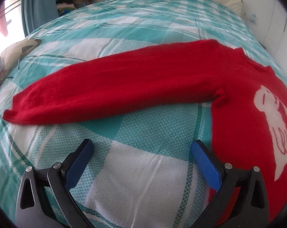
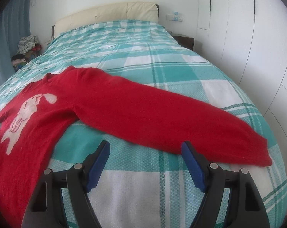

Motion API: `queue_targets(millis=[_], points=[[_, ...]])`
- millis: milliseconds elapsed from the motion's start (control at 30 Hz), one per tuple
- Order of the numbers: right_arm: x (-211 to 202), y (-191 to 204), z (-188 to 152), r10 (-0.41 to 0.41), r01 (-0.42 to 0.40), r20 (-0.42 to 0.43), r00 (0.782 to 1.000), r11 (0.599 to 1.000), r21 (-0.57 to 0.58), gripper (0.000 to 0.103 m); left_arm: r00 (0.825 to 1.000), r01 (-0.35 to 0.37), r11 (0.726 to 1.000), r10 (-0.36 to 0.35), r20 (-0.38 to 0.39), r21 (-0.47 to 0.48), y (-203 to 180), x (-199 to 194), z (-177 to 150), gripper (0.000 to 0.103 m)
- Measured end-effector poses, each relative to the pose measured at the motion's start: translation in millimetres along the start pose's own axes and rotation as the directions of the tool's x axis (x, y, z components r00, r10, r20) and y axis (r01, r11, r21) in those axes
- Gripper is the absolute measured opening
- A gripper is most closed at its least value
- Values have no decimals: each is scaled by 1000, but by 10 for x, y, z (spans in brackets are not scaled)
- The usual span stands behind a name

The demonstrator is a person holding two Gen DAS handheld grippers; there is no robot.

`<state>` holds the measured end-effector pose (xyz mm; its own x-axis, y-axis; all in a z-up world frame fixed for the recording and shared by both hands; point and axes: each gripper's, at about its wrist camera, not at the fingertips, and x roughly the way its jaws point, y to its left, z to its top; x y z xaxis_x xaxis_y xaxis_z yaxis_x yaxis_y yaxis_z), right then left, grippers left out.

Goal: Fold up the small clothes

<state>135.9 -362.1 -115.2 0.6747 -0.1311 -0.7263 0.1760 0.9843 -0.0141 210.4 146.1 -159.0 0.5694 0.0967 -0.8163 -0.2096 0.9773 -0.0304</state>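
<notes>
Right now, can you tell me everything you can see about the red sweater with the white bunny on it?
The red sweater looks fuzzy and knitted. It lies flat, face up, on the teal-and-white checked bedspread, not yet folded. A white long-eared animal picture sits on its chest. Both long sleeves stretch straight out sideways, one in each wrist view, ending in ribbed cuffs. Only the bedspread visibly touches it; both grippers' jaws are open and hold nothing.
</notes>
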Motion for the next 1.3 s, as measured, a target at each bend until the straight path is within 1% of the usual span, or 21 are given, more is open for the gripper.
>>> queue_targets(millis=[33,100,167,200,333,467,600,1300], points=[[67,-29,-27,4,-4,-30,1000,1000,14,78,1000,0,1000,0,-2,-1,7,5,-10,103],[133,-57,-76,28,-27,-48,998,999,34,86,1000,-2,1000,2,-2,-2,7,2,-30,103],[171,-32,-99,28,-28,-56,998,999,16,99,1000,-4,1000,4,-2,3,1,2,-36,103],[202,3,-108,15,-15,-66,998,1000,-1,103,1000,-2,1000,2,-3,2,1,8,-36,103],[217,84,-132,-38,35,-67,997,999,-41,103,1000,-1,1000,1,-6,2,1,19,-37,103],[221,47,-115,-17,16,-70,997,1000,-26,103,1000,-4,1000,4,-4,3,-7,19,-43,103],[226,71,-108,-27,25,-72,997,999,-34,103,1000,-5,1000,5,-5,5,-9,22,-39,103],[229,70,-105,-26,24,-71,997,999,-32,103,1000,-5,1000,5,-5,5,-8,23,-37,103]])
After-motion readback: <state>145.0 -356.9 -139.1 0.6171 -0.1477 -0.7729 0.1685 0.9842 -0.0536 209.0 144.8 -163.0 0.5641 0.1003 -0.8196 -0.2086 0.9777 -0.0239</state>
